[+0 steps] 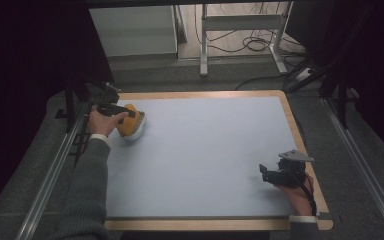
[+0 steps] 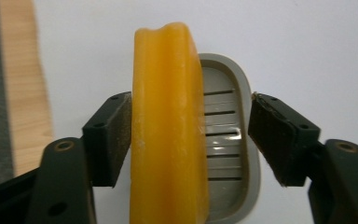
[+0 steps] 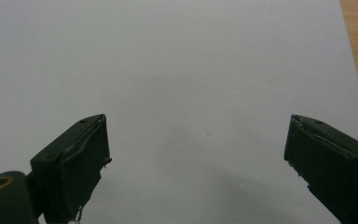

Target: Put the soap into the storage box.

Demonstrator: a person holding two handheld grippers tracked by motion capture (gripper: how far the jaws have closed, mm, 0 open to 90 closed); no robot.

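between left tongs [image 2: 190, 140], soap [image 2: 168, 130], tray [image 2: 233, 135]

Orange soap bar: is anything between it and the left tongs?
Nothing visible does. The left tongs straddle the soap bar: one jaw touches it, the other stands apart across the grey soap dish.

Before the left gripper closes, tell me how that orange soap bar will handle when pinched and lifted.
The soap bar looks solid and smooth, so it probably stays stiff but may slip between the pads. It stands on edge against the grey slotted dish, so a one-sided push would likely tip it. The left gripper straddles both, so the dish may get pinched too.
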